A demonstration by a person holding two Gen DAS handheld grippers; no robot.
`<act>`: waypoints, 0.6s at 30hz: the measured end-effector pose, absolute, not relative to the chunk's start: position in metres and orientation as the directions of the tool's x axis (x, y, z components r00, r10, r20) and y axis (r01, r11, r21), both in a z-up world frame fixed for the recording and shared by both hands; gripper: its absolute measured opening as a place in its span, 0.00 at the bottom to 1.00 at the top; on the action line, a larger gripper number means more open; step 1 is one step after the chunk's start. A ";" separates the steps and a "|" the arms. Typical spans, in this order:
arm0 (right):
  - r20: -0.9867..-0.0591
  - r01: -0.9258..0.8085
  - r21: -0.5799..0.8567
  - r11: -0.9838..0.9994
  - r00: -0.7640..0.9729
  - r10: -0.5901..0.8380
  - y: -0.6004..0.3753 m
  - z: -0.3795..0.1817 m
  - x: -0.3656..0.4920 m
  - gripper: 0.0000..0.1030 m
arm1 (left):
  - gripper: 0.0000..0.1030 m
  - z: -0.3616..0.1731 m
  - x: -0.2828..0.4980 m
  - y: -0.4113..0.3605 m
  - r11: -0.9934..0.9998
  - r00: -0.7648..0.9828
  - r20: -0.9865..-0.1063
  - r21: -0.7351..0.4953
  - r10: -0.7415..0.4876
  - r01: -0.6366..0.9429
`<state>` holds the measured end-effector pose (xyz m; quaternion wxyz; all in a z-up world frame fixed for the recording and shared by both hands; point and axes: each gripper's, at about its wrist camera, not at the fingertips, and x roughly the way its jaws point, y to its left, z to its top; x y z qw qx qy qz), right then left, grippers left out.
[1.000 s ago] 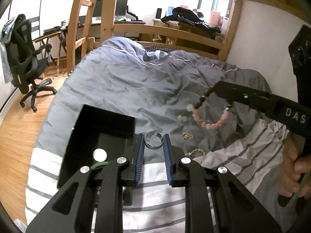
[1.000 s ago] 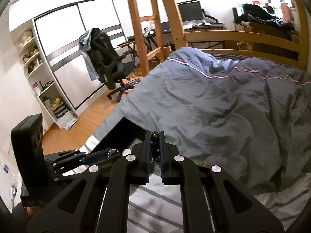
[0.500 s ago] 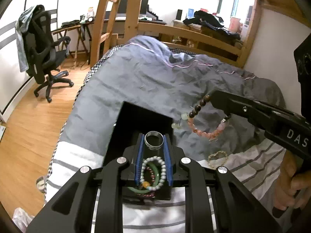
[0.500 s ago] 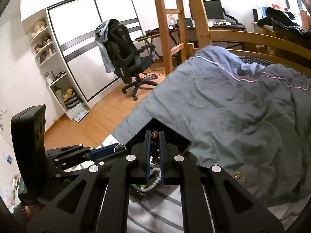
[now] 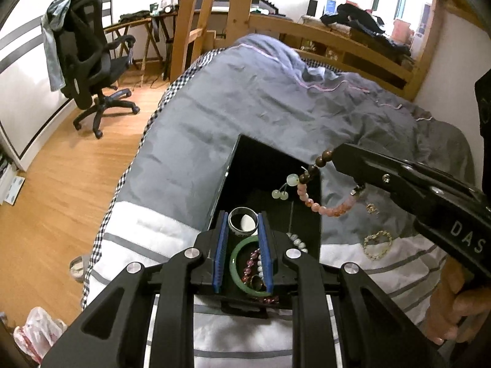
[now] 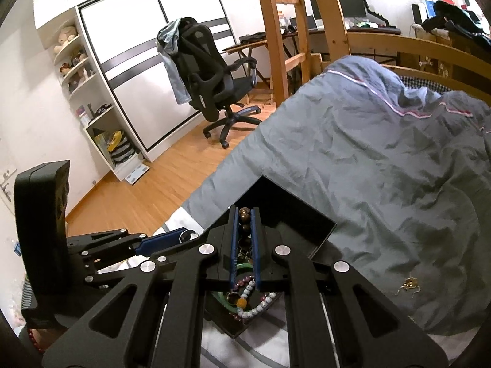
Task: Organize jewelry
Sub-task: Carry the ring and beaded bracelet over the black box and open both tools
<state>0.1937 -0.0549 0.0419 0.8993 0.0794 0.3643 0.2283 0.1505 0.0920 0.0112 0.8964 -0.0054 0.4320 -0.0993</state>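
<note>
A black jewelry box [image 5: 254,165] lies open on the bed; it also shows in the right wrist view [image 6: 294,214]. My left gripper [image 5: 243,224] is shut on a silver ring [image 5: 242,219] and holds it over the box. Below it lie a green bangle [image 5: 237,263] and bead strings. My right gripper [image 6: 244,214] is shut on a pink and brown bead bracelet [image 5: 325,207], which hangs over the box's right edge; its brown beads [image 6: 244,213] show between the fingers.
A gold bracelet [image 5: 377,243] and a small gold piece [image 5: 370,208] lie on the grey duvet [image 5: 276,107] right of the box. The bed's left edge drops to a wood floor with an office chair [image 5: 89,67]. Wooden bed rails stand behind.
Both grippers have moved left over the box. The ring now hangs above the box's inside and the bracelet over its right edge, rather than over the duvet.
</note>
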 end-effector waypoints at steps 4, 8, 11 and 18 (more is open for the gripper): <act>-0.636 -0.345 0.312 0.885 0.616 0.464 -0.051 0.029 0.199 0.08 | 0.19 0.006 0.153 0.093 0.985 0.592 -0.790 -0.082 -0.156 0.151; -0.655 -0.341 0.320 0.884 0.595 0.467 -0.048 0.018 0.203 0.09 | 0.47 0.004 0.155 0.100 0.987 0.592 -0.790 -0.111 -0.160 0.119; -0.671 -0.337 0.313 0.888 0.583 0.458 -0.047 0.012 0.205 0.11 | 0.68 0.010 0.151 0.100 0.990 0.629 -0.766 -0.092 -0.137 0.103; -0.670 -0.238 0.302 0.923 0.636 0.383 -0.072 0.015 0.205 0.68 | 0.91 0.015 0.152 0.104 0.983 0.672 -0.719 -0.155 -0.179 0.096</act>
